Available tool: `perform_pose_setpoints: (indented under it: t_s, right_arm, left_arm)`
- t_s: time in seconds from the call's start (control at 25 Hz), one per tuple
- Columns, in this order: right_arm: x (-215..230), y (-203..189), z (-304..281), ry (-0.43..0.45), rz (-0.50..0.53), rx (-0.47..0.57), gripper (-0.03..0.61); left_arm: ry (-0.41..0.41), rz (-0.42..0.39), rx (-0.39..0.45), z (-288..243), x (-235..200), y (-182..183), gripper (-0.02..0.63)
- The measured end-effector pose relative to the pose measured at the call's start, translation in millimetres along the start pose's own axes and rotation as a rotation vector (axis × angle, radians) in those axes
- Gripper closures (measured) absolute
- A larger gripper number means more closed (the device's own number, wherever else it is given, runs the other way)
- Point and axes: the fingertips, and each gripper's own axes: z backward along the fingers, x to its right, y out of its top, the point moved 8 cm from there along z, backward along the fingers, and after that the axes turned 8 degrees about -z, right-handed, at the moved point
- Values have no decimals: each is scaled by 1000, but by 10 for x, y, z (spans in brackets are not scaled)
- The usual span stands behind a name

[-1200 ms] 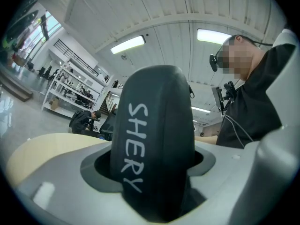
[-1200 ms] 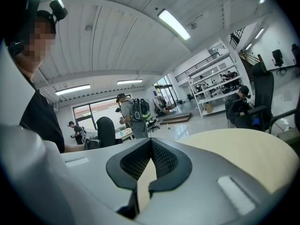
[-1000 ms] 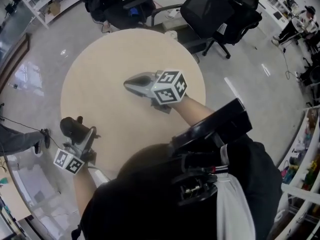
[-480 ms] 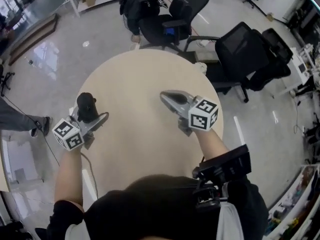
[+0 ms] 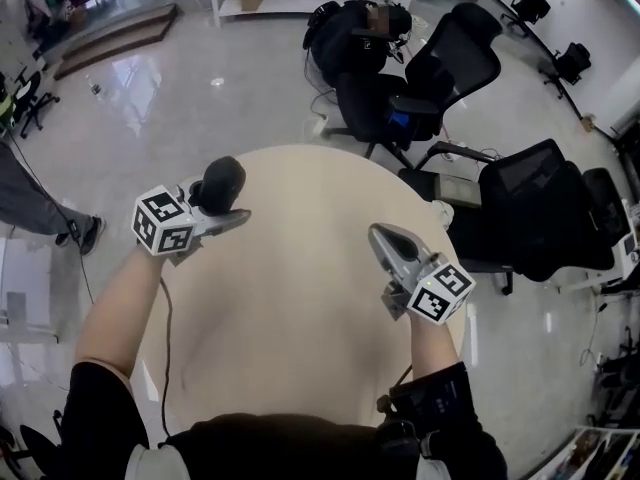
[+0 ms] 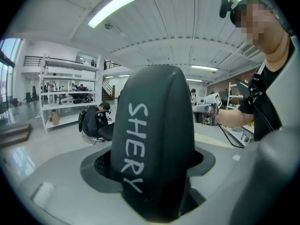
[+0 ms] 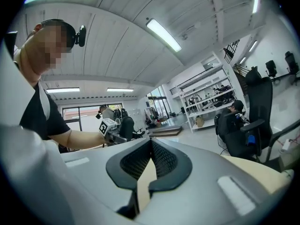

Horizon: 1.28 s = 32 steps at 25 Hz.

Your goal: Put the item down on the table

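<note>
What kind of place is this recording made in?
Probably an open office or lab workspace: black office chairs stand beside a round table, white storage shelves line the far side, and the floor is glossy.

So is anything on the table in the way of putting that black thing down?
Nothing visible. The black item, clamped in the left gripper, is at the bare edge of the round table; the right gripper hovers well aside.
</note>
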Motion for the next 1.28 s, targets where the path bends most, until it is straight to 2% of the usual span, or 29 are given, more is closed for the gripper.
perform_pose_setpoints:
  t_s: [0.24,0.6,0.96,1.28]
  right_arm:
    - [567,-122,-264,-14,17,-2,565]
    - [1121,-605,-715,0,31,-46,565]
    - [1417,-860,-963,22,-1,-47,565]
    - [1431,-837,-907,37,7,-41,565]
  left_arm:
    - [-15,-69,-149,-639,-732,-355,252]
    - [-89,-198,-357,-1656,-1416,-893,250]
    - [-120,-294,-590,-2362,-1783,-1228,250]
    - [-157,-334,-748,-2730,-1783,-1394,249]
